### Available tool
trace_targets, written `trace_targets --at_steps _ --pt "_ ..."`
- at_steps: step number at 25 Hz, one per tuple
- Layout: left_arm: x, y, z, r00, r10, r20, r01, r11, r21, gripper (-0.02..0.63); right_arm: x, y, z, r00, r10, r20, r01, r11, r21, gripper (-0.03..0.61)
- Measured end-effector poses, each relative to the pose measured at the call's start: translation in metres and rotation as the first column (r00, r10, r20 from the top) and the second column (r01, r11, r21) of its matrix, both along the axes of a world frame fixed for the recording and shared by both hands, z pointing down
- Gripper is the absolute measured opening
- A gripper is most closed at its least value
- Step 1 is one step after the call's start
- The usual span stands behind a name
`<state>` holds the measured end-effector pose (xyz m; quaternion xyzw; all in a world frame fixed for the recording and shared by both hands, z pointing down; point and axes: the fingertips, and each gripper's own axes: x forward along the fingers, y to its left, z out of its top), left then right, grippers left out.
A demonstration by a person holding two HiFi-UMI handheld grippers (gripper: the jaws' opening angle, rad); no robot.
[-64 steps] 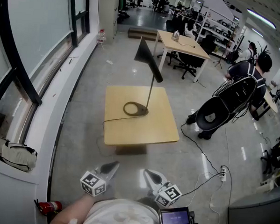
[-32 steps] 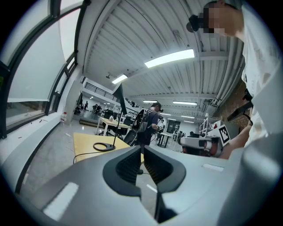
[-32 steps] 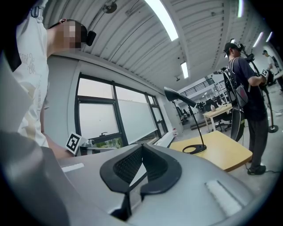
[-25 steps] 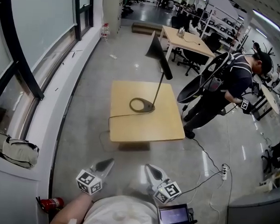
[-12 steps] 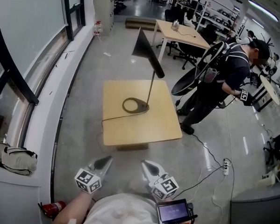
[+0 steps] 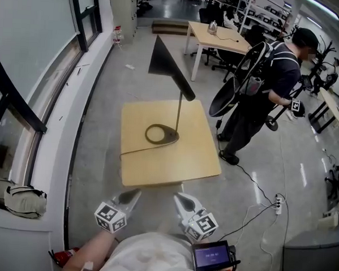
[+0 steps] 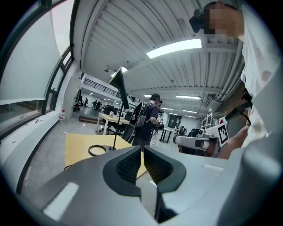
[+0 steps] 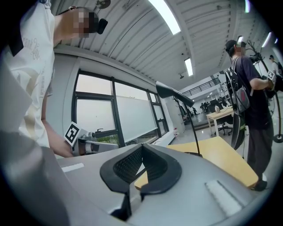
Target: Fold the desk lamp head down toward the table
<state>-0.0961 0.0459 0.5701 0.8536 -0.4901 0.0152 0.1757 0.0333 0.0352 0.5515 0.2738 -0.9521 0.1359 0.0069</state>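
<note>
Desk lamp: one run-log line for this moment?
phase: pre-contact | desk lamp head: up, untouched | left gripper: shut, empty, short of table | right gripper: shut, empty, short of table

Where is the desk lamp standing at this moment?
In the head view the desk lamp stands near the middle of the square wooden table, with a standing person at the table's right.

Head view high, steeply down on table [image 6: 182,161], gripper views low, level, short of it, all sharing lamp [image 6: 167,67]
</note>
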Motion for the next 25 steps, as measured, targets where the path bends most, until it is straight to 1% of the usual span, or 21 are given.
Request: trace_targets --at_steps 4,9,16,20,25 --pt "0.013 -0.023 -0.003 0.999 0.028 0.022 -0.028 1.0 0.006 0.019 0.012 -0.02 0.004 1.0 0.018 0.001 -0.018 1.0 0.001 0.012" --pt "0.027 -0.047 -0.008 0.999 0.027 0.033 -0.027 1.0 0.011 0.02 0.025 -0.044 -0.001 1.0 0.015 0.012 -0.015 1.0 0.005 0.012" --pt "0.043 -0.061 -0.009 0.999 0.015 0.049 -0.015 1.0 0.012 0.018 0.037 -0.062 0.0 1.0 -0.01 0.025 0.01 1.0 0.004 0.012" --pt "0.048 -0.065 -0.011 0.997 0.031 0.066 -0.032 0.999 0.004 0.017 0.042 -0.071 -0.002 0.999 0.0 0.035 0.0 1.0 -0.005 0.012" --pt "0.046 -0.077 -0.015 0.996 0.041 0.083 -0.042 0.999 0.007 0.017 0.041 -0.083 0.005 0.999 0.016 0.044 -0.015 1.0 -0.027 0.012"
